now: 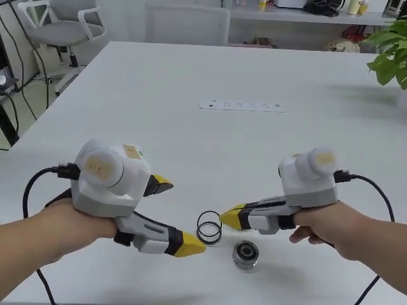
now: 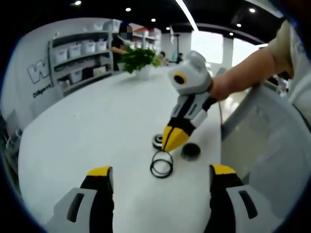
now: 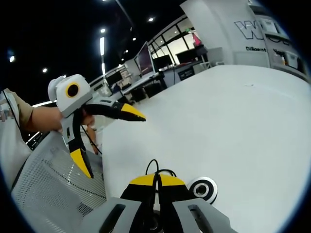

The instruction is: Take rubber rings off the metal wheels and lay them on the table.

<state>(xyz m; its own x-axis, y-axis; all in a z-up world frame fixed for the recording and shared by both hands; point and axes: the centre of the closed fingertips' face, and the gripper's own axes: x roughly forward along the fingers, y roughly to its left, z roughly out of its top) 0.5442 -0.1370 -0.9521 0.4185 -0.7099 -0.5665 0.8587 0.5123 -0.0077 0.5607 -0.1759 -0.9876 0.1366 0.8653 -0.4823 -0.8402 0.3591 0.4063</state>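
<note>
White power strip (image 1: pixel 241 105) centre; leafy plant (image 1: pixel 389 54) far right; grey office chair (image 1: pixel 60 25) far left.

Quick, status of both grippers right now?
left gripper: open, jaws spread wide, holding nothing.
right gripper: shut on a rubber ring, which is pinched between its tips.

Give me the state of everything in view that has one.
Rings: taken off, overlapping on the table.
Left gripper: open wide, empty.
Right gripper: shut on a ring's edge.
Near wheel: on the table, untouched.
Far wheel: on the table, beside the right gripper's tips.
</note>
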